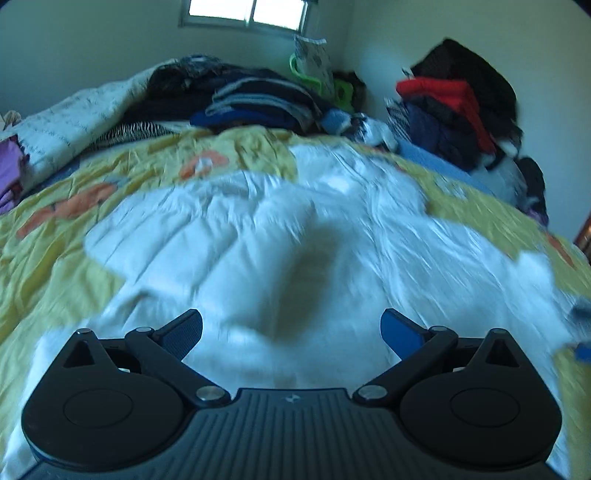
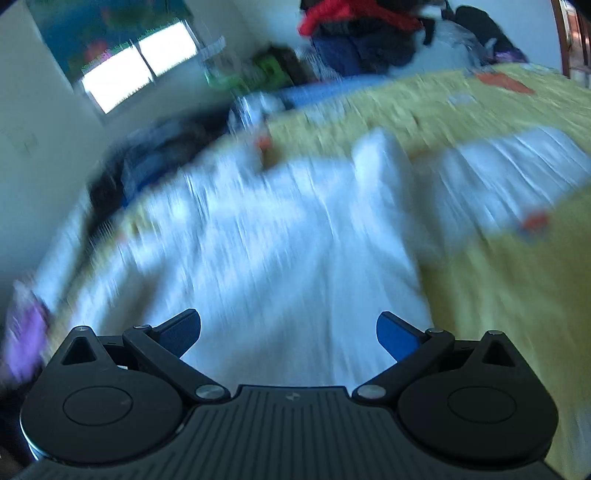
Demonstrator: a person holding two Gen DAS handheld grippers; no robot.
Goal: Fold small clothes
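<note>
A white garment (image 1: 258,229) lies spread and wrinkled on a yellow patterned bedspread (image 1: 55,266). My left gripper (image 1: 291,328) is open and empty, hovering just above the garment's near part, with its shadow on the cloth. In the right wrist view the same white garment (image 2: 277,240) is blurred by motion, with one sleeve (image 2: 509,177) out to the right. My right gripper (image 2: 288,328) is open and empty above the garment's near edge.
A heap of dark folded clothes (image 1: 258,99) lies at the far side of the bed. A pile with a red item (image 1: 454,96) stands at the far right by the wall. A white quilt (image 1: 66,122) lies at the far left. A window (image 1: 243,13) is above.
</note>
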